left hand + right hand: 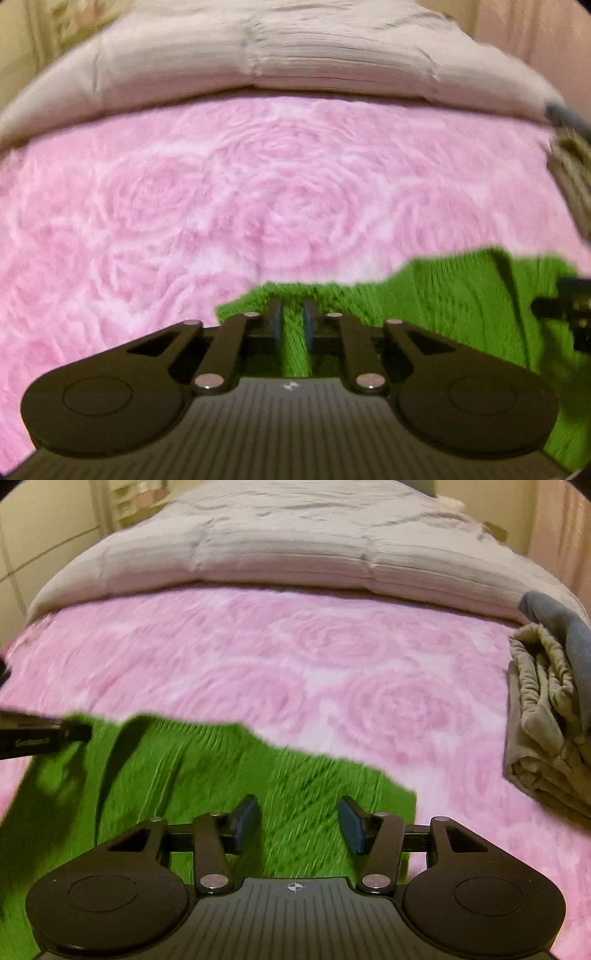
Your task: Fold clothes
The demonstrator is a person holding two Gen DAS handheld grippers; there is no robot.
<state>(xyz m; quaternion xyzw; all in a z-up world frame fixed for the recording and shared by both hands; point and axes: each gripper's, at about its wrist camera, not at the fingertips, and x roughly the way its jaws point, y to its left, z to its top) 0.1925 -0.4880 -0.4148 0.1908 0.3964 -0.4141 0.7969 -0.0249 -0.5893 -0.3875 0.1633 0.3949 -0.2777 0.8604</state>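
A bright green knitted garment (461,295) lies on the pink blanket, filling the lower right of the left wrist view and the lower left of the right wrist view (184,768). My left gripper (292,306) sits at the garment's far left edge, its narrow jaws pinching a ridge of green fabric. My right gripper (297,808) hovers over the garment's right part with its blue pads (245,819) apart and nothing held between them. Each gripper shows at the edge of the other's view: the right gripper (569,310) and the left gripper (44,734). Both views are blurred.
A pink rose-patterned fleece blanket (332,657) covers the bed. A beige quilt (280,550) lies folded across the far end. At the right edge sits a folded pile of beige clothes (546,716) with a grey-blue cloth (561,627) on top.
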